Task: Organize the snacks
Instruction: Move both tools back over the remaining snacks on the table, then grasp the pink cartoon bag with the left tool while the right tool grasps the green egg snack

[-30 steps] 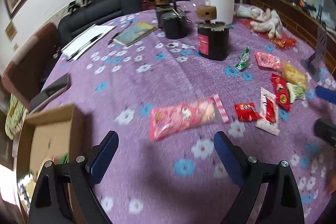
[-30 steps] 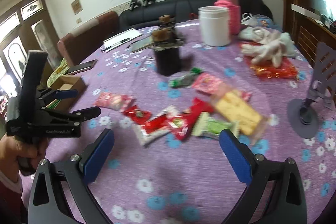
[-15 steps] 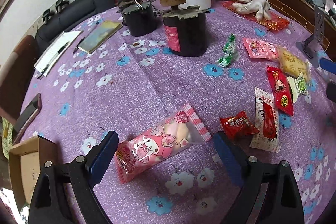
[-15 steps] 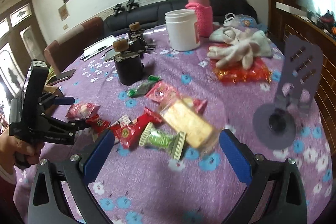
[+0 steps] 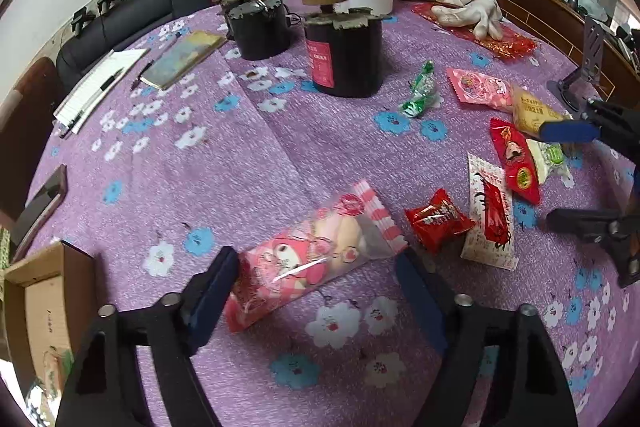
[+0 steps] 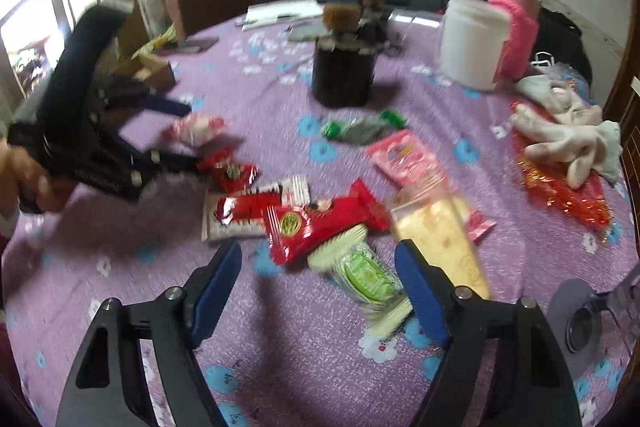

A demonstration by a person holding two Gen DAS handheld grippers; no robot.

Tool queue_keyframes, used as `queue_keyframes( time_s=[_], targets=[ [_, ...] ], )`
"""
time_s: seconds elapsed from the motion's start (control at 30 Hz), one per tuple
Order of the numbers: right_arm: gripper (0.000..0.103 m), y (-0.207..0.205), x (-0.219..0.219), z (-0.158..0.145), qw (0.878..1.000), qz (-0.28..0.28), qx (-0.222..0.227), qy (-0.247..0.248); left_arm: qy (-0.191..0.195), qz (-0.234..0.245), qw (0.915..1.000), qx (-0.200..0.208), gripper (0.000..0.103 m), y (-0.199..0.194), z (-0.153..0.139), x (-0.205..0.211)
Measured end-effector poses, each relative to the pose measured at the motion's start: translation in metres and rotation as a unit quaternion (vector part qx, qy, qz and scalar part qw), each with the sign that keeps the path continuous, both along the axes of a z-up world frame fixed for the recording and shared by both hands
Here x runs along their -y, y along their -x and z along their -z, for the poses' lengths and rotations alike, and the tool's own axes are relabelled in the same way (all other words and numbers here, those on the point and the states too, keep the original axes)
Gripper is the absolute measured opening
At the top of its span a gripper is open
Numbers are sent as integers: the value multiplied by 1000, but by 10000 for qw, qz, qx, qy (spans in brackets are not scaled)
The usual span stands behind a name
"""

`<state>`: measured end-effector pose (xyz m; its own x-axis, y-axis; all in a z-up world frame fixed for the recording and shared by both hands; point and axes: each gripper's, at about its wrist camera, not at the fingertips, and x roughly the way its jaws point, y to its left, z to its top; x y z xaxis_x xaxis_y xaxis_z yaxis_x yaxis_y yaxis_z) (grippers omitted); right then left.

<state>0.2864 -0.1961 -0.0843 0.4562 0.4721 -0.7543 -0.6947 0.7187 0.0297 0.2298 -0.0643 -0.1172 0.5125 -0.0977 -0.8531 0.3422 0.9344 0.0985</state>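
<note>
Key relation: the pink character-print packet [image 5: 316, 255] lies between the fingers of the left gripper [image 5: 316, 279]; its long axis runs from near left to far right, slanted across the gap, so its striped far end sits close to the right-hand finger.
Left gripper state: jaws closing around the packet; the left pad [image 5: 212, 287] looks to be at the packet's near end, the right-hand pad apart from it; not yet clamped.
Right gripper [image 6: 318, 283]: jaws closing over the green wafer packet [image 6: 366, 277], which lies between the fingers, long axis slanting from far left to near right; no pad presses on it as far as the blur lets me tell.
Nearer hand: by my reading, left for the pink packet, right for the green one.
Neighbours, left: small red sachet [image 5: 438, 221] just right of the pink packet; white-and-red strip packet [image 5: 490, 213] beyond it.
Neighbours, right: long red packet [image 6: 320, 223] overlapping the green wafer's far end; yellow biscuit pack [image 6: 444, 239] touching the right-hand finger's side.
Likely destination: cardboard box [image 5: 44, 307], near left edge of the purple floral tablecloth [image 5: 240, 147].
Obstructions: black canister [image 5: 344, 55] stands far off, well clear; the overlapping red packet risks being dragged along.
</note>
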Motion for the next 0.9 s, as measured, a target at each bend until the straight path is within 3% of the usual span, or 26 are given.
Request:
queue_keyframes(
  time_s=[0.1,0.37,0.43,0.53,0.6,0.67,0.7,0.83,0.9],
  targets=[
    [76,-1,-4,6,9998,-44,-108,149,67,47,10000,47,78,-4,-7,-4],
    [71,0,-3,7,9996,145,-181,152,-301,563,9979,-129,78,-15,1,8],
    [64,0,-1,6,9995,249,-157,153,-145,539,9982,-232,78,-18,1,3],
    [41,-1,5,4,9988,459,-141,101,247,310,9981,-472,77,-23,3,-9],
    [22,-1,12,4,9980,618,-164,15,266,280,9985,-394,65,-16,1,-9],
    [22,0,17,4,9972,707,-223,-117,290,205,9987,-353,34,-10,-3,-8],
    [22,0,17,5,9969,735,-230,-147,301,153,9988,-344,28,-7,-4,-7],
    [22,9,15,4,9967,769,-217,-149,304,-19,9992,-250,25,7,-5,-10],
    [22,13,15,4,9963,815,-208,-159,495,-118,9985,-213,24,16,-9,-17]
  ],
)
